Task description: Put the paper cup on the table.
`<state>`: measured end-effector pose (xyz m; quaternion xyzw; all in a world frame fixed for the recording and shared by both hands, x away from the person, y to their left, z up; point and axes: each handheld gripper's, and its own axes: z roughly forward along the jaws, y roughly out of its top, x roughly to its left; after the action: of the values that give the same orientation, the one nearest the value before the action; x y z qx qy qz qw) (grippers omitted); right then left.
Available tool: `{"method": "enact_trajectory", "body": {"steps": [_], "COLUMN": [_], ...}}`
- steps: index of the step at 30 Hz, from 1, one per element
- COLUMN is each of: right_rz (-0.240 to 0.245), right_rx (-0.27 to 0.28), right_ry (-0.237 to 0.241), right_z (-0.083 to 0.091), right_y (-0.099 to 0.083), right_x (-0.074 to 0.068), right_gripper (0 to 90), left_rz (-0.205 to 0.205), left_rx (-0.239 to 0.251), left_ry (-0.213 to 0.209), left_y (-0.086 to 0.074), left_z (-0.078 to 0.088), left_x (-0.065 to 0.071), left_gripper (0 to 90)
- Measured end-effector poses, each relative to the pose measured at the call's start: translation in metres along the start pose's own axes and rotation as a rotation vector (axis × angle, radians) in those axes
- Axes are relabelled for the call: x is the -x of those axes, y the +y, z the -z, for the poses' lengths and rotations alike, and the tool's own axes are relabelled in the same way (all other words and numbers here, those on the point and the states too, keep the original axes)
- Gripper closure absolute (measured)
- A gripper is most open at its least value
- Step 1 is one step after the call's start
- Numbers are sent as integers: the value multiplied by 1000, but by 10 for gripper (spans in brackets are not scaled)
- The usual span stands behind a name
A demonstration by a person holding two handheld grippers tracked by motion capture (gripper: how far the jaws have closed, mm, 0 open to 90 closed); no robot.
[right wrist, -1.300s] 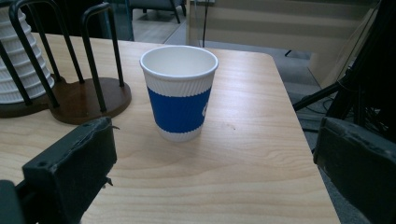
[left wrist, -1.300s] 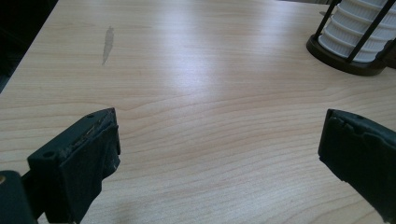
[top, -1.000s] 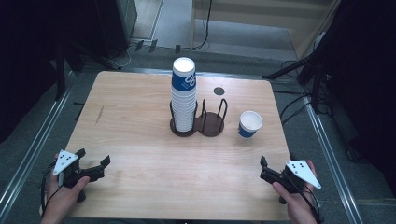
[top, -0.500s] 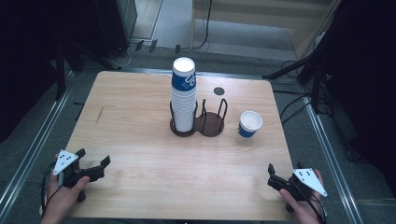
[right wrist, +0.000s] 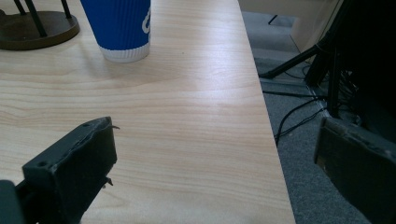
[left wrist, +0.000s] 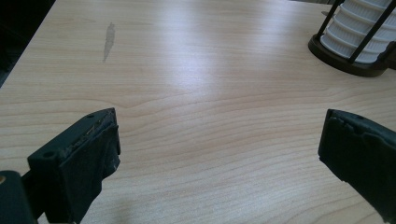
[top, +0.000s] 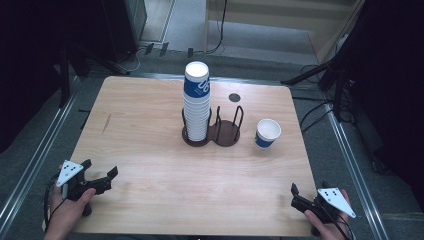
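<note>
A tall stack of blue-and-white paper cups (top: 196, 100) stands in the left slot of a dark two-slot wire holder (top: 226, 134) at mid-table; the holder's right slot is empty. One blue cup (top: 267, 133) stands upright to the holder's right. My left gripper (top: 101, 169) rests open and empty near the front left corner. In the left gripper view the left gripper (left wrist: 219, 144) faces bare wood, with the stack (left wrist: 357, 32) at top right. My right gripper (top: 295, 196) sits open and empty at the front right corner. In the right gripper view the right gripper (right wrist: 219, 149) straddles the table's right edge, the cup (right wrist: 122, 25) ahead.
The wooden table (top: 150, 125) has a dark round hole (top: 233, 97) behind the holder and a grey smudge (top: 106, 123) at the left. Stands and cables (right wrist: 303, 70) lie on the grey floor past the right edge. Metal rails run along both sides.
My right gripper has drawn back and outward to the front right corner, now reaching past the table's right edge. The left gripper and the cups have not moved.
</note>
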<state>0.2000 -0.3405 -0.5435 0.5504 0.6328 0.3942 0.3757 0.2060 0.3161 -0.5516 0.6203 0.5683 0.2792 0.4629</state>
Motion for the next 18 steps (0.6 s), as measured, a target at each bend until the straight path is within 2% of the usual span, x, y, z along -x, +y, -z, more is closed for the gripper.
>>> {"method": "enact_trajectory", "body": {"steps": [11, 18], "right_rz": [-21, -10], "right_rx": [-12, -32], "right_ry": [-9, -7], "right_z": [2, 1], "right_y": [-4, -4], "right_x": [2, 0], "right_gripper": [0, 0], "left_rz": [7, 4], "left_rx": [-7, -17], "left_ry": [1, 9], "left_y": [0, 1], "left_z": [0, -2], "left_x": [-1, 0], "left_gripper": [0, 0]}}
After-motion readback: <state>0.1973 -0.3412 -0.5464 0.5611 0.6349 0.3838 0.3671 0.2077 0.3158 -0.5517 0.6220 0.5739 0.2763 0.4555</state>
